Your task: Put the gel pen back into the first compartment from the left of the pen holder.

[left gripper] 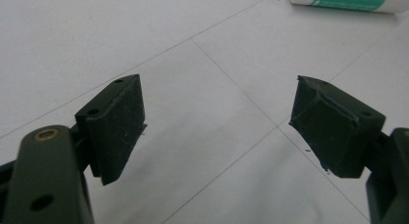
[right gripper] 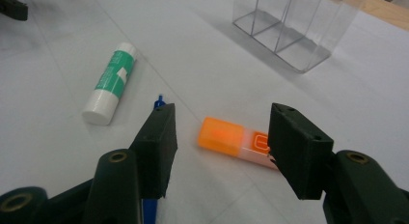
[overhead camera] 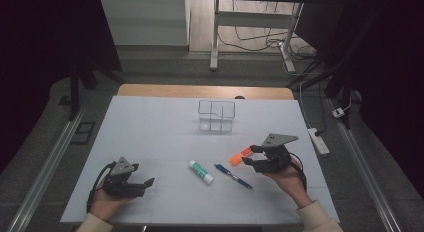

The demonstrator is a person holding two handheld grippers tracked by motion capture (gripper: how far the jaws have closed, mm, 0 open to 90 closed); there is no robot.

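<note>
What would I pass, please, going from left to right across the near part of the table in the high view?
Left gripper → glue stick → blue pen → orange highlighter → right gripper.

In the right gripper view, the orange highlighter with a clear barrel (right gripper: 230, 138) runs behind one black jaw, its far end hidden. The blue pen (right gripper: 158, 102) shows its tip alone (the rest lies behind the other jaw). The clear plastic compartment organiser (right gripper: 289, 26) is cut off by the top edge. In the left gripper view, the white-and-green glue stick (left gripper: 349, 0) is cropped at the top edge, its label print unreadable.
</note>
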